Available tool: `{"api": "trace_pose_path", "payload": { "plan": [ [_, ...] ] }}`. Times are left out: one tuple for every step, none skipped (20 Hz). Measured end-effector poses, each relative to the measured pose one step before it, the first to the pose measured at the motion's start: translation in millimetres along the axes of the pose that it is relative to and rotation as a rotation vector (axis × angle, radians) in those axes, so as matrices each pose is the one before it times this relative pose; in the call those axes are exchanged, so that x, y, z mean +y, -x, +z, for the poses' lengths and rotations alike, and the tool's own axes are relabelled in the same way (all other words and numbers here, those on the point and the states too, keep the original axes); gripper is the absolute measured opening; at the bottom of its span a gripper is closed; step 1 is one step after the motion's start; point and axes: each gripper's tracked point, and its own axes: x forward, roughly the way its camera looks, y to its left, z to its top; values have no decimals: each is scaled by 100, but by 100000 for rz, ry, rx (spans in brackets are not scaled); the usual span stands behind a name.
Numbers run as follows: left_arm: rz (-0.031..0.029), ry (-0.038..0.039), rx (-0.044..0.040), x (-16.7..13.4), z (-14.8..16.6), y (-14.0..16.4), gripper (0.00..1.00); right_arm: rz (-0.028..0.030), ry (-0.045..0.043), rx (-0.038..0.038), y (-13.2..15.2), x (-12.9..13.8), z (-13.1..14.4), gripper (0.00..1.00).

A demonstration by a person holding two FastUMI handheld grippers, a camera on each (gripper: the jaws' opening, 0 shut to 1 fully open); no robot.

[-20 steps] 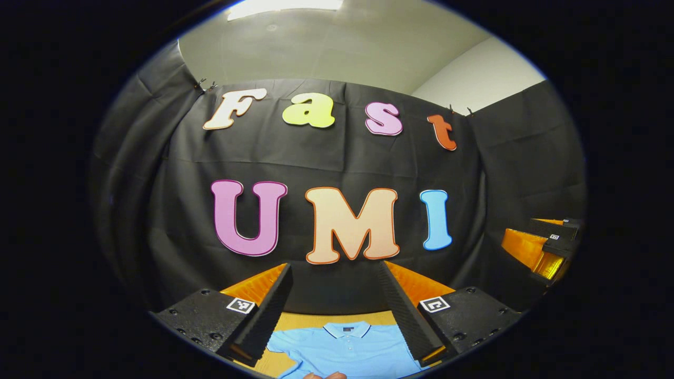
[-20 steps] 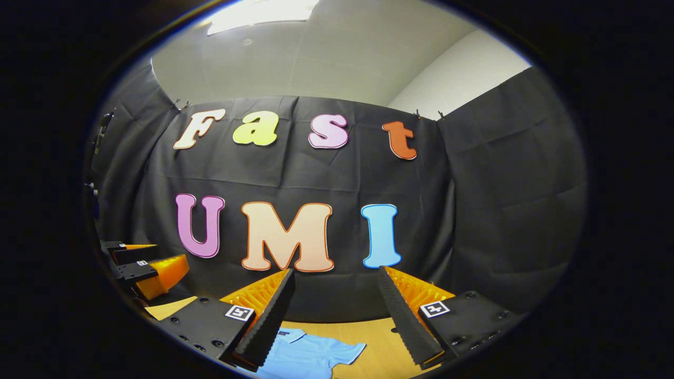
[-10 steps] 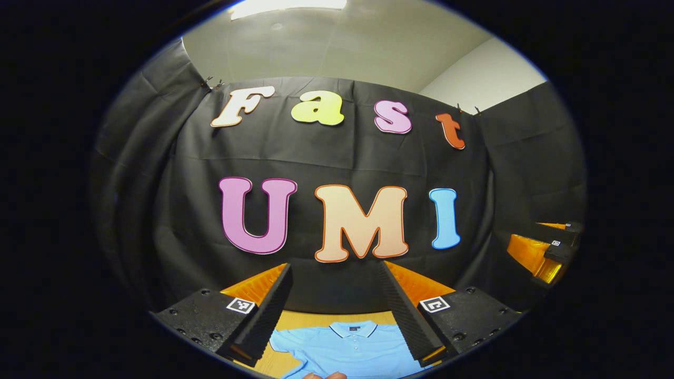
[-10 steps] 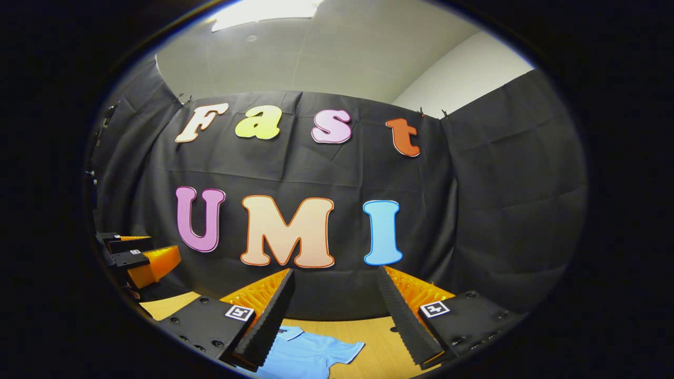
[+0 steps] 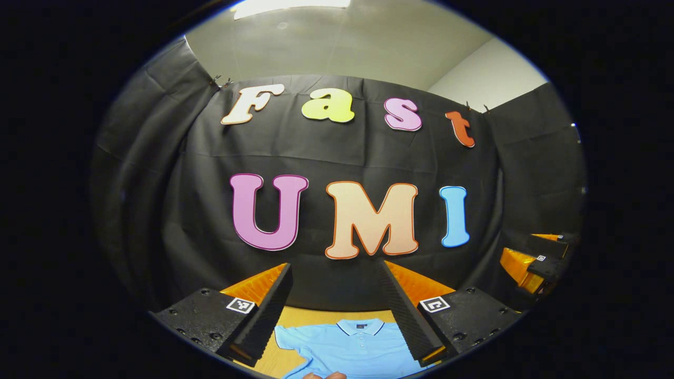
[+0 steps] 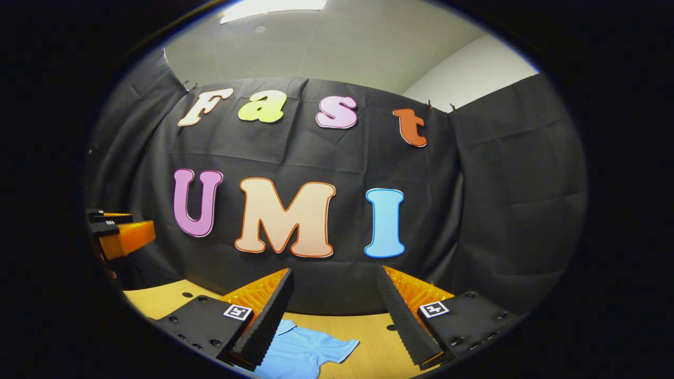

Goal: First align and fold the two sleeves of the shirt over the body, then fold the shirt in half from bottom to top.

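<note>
Holding both claws high and level, you have the left claw (image 5: 334,310) spread wide with nothing between its fingers, and the right claw (image 6: 331,316) spread just the same, presumably so either can drop straight onto cloth. Below the left claw the light blue shirt (image 5: 350,347) lies flat on the wooden surface (image 5: 316,317), collar toward the booth wall, sleeves spread out unfolded. From the right gripper view one sleeve (image 6: 326,348) points out across the bare surface, which looks like your first target. Nothing is folded yet; both claws are well above the shirt.
</note>
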Motion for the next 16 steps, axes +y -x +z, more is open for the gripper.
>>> {"api": "trace_pose_path", "payload": {
  "plan": [
    [995, -177, 50, 100, -20, 230, 97, 123, 1162, 1160, -861, -364, -906, 99],
    [1059, -384, 84, 143, 29, 168, 97, 462, 733, 1092, -892, -167, -882, 99],
    [1198, -471, -110, 227, 157, 179, 97, 118, 265, 1274, -725, -314, -926, 100],
    [1215, -657, -140, 223, 32, 187, 97, 216, -42, 1611, -732, -246, -1058, 100],
    [1236, -944, -110, 211, 136, 98, 97, 297, 302, 1470, -794, -213, -1138, 100],
    [1403, -1136, -59, 213, 45, 111, 96, 272, 841, 1224, -766, -183, -998, 99],
    [1682, -1024, 170, 355, 83, 160, 97, 199, 1356, 1174, -708, -140, -926, 99],
    [1124, -484, 36, 119, -44, 93, 97, 547, 1360, 906, -776, -59, -911, 99],
    [1024, -394, 68, 58, 148, 141, 96, 279, 944, 873, -599, -94, -957, 99],
    [951, -446, 426, 140, -9, -50, 96, 479, 170, 1023, -673, -23, -835, 99],
    [1194, -784, 255, 218, 28, 169, 96, 526, -414, 1076, -649, -41, -830, 98],
    [1260, -753, 24, 271, 110, 10, 96, 1658, -621, 1344, -617, 294, -856, 98],
    [1066, -492, -141, 158, 201, 104, 96, 788, -219, 1261, -704, 46, -981, 99],
    [855, -383, -328, 102, 52, 104, 97, 434, -118, 1136, -706, -123, -861, 98],
    [1029, -518, -242, 167, 112, 52, 97, 713, -471, 1374, -723, 18, -821, 99],
    [810, -401, 115, 196, -77, -14, 96, 450, -714, 1440, -681, 5, -884, 99]
  ]
}}
